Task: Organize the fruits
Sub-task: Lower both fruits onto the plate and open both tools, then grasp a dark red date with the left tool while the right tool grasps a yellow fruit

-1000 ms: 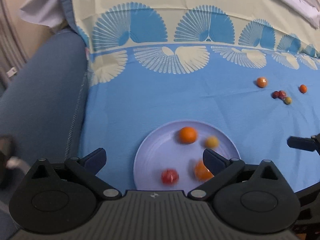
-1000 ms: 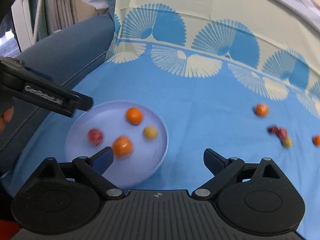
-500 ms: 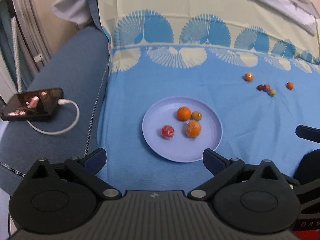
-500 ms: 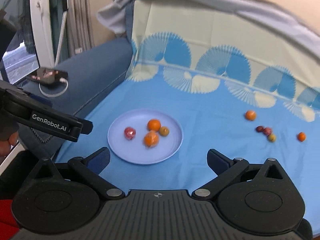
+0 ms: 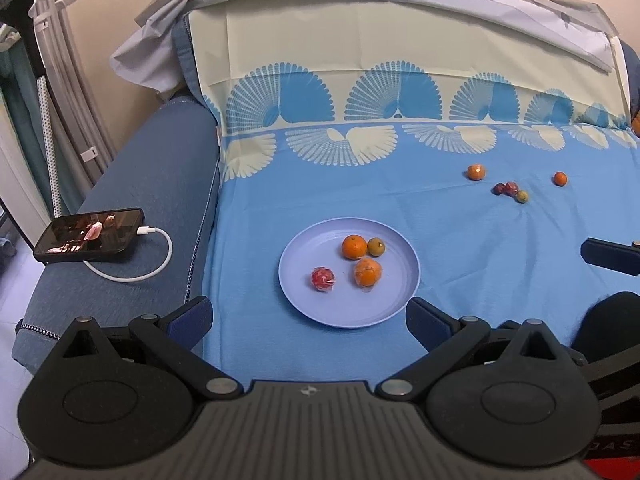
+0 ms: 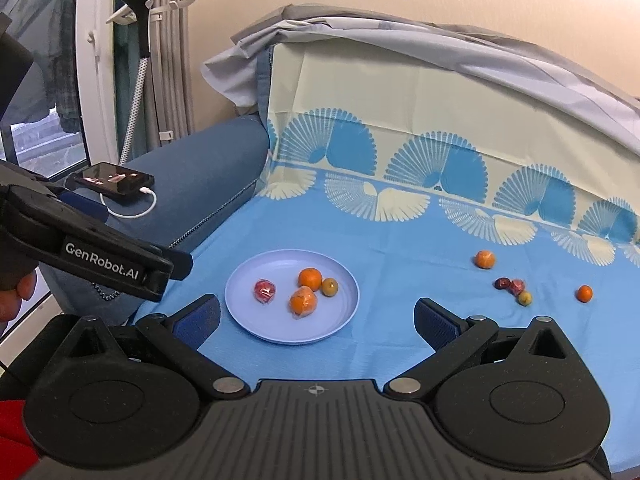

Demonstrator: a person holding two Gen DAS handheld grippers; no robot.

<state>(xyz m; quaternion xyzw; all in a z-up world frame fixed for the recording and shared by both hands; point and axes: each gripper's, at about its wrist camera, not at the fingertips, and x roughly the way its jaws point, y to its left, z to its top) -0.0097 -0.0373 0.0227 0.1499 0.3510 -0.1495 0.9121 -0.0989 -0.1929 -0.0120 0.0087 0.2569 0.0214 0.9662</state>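
Observation:
A lilac plate (image 5: 304, 304) (image 6: 244, 312) lies on the blue cloth. It holds two oranges (image 5: 354, 247) (image 6: 310, 278), a small greenish fruit (image 5: 376, 247) (image 6: 330, 287) and a red fruit (image 5: 323, 278) (image 6: 264, 291). Several more small fruits (image 5: 511, 189) (image 6: 516, 287) lie loose on the cloth to the right. My left gripper (image 5: 308, 318) is open and empty, well short of the plate. The right gripper (image 6: 316, 318) is also open wide and empty, hanging back from the plate. The left gripper's finger (image 6: 120, 268) shows at the left of the right wrist view.
A phone (image 5: 90, 234) (image 6: 114, 178) on a white charging cable lies on the blue sofa arm (image 5: 160, 184) at left. The patterned cloth (image 5: 440, 216) runs up the backrest. A window and a stand (image 6: 138, 60) are at far left.
Both grippers have pulled back and risen from the plate, so it looks smaller and farther. The phone and sofa arm have come into view. The fruits on the plate lie still.

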